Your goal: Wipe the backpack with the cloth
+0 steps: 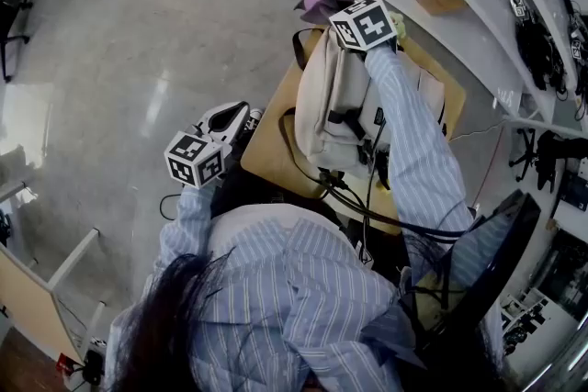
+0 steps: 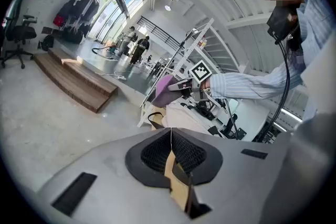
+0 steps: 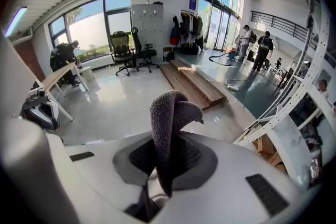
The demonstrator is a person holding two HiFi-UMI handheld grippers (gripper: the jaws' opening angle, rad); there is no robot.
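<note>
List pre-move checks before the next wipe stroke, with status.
1. Cloth clamped in right tongs: ok.
2. Cloth touching backpack: cannot tell; it sticks out past the bag's far end.
3. Backpack lying on wooden table: ok.
4. Left tongs steadying backpack: not ok; shut, empty, off to the table's side.
5. Black cables clear of backpack: not ok; they bunch at its near end.
</note>
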